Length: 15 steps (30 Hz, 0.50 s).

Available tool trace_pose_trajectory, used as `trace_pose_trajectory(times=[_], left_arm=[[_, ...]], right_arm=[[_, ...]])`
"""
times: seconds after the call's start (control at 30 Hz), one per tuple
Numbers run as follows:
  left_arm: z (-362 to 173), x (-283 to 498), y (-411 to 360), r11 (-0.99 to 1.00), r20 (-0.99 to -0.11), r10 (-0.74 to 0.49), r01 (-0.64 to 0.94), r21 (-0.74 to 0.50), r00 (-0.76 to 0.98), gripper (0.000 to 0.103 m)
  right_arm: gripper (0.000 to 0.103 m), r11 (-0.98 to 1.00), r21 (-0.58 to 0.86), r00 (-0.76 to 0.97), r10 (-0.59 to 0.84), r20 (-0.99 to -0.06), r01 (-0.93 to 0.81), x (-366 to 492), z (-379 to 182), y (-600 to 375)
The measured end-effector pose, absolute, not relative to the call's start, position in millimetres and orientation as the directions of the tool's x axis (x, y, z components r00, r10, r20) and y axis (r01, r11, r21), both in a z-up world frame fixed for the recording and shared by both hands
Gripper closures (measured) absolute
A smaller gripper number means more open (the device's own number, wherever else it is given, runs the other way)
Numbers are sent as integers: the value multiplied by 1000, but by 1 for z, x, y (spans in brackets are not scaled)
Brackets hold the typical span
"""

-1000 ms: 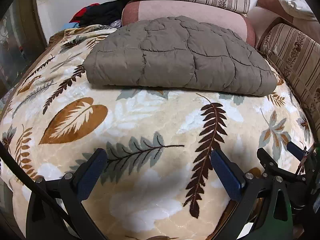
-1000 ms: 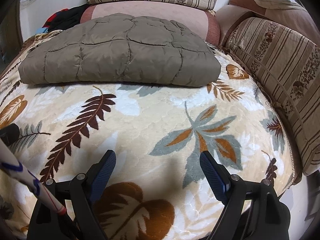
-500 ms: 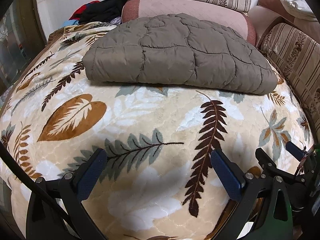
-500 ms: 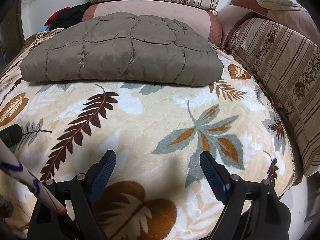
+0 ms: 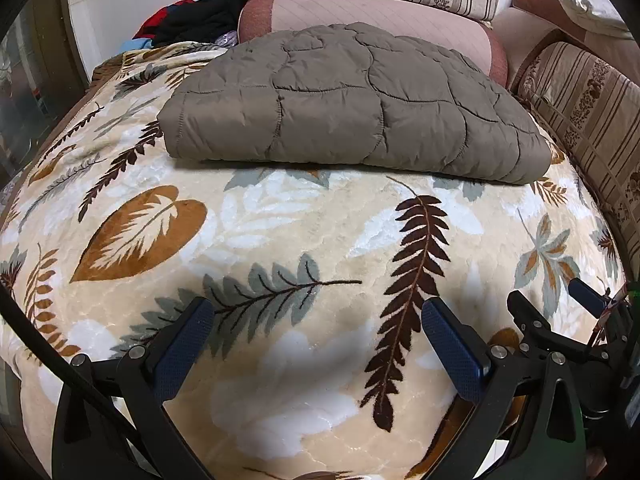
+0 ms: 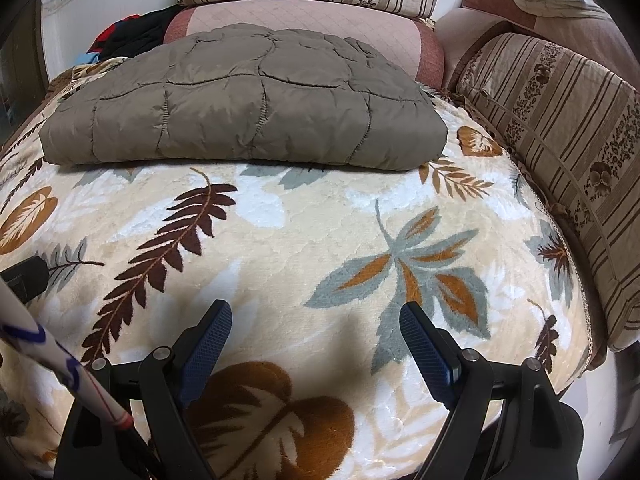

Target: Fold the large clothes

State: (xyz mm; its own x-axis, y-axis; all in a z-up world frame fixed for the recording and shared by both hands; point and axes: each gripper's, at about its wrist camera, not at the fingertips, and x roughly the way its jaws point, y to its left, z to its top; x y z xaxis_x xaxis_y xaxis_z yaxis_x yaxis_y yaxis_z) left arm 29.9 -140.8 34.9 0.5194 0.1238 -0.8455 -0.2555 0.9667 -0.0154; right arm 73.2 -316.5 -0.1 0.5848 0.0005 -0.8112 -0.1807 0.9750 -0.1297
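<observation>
Blanket [image 5: 304,240] with a leaf pattern covers the bed, and striped cushions [image 6: 560,128] line its far and right sides. One folded quilted garment [image 5: 352,108] lies near the pink bolster [image 5: 380,12]. Left tool [image 5: 316,332] and right tool [image 6: 316,332] hover spread apart, both empty.

The quilted jacket [image 5: 352,104], centre top of both views, is taupe padded cloth with a faint satin sheen and stitched seams. Under it the blanket [image 5: 304,232] is thick plush fleece, soft and slightly glossy, with a leaf print. At the right, the striped cushion [image 6: 560,120] looks like woven, matt upholstery cloth. Each hand-held gripper, left [image 5: 316,344] and right [image 6: 316,344], is matt black plastic with dimpled blue rubbery pads [image 5: 452,352] and small shiny metal bolts.
</observation>
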Motion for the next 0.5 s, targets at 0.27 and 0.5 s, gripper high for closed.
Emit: trace_pose_trajectory(times=[0.27, 0.5], left_arm=[[33, 31, -140, 966, -852, 115, -258, -24, 511, 0], [32, 32, -140, 967, -856, 113, -255, -22, 504, 0]], right_arm=[[14, 973, -133, 583, 1, -812, -188, 74, -2, -316], [14, 973, -132, 584, 4, -812, -191, 74, -2, -315]])
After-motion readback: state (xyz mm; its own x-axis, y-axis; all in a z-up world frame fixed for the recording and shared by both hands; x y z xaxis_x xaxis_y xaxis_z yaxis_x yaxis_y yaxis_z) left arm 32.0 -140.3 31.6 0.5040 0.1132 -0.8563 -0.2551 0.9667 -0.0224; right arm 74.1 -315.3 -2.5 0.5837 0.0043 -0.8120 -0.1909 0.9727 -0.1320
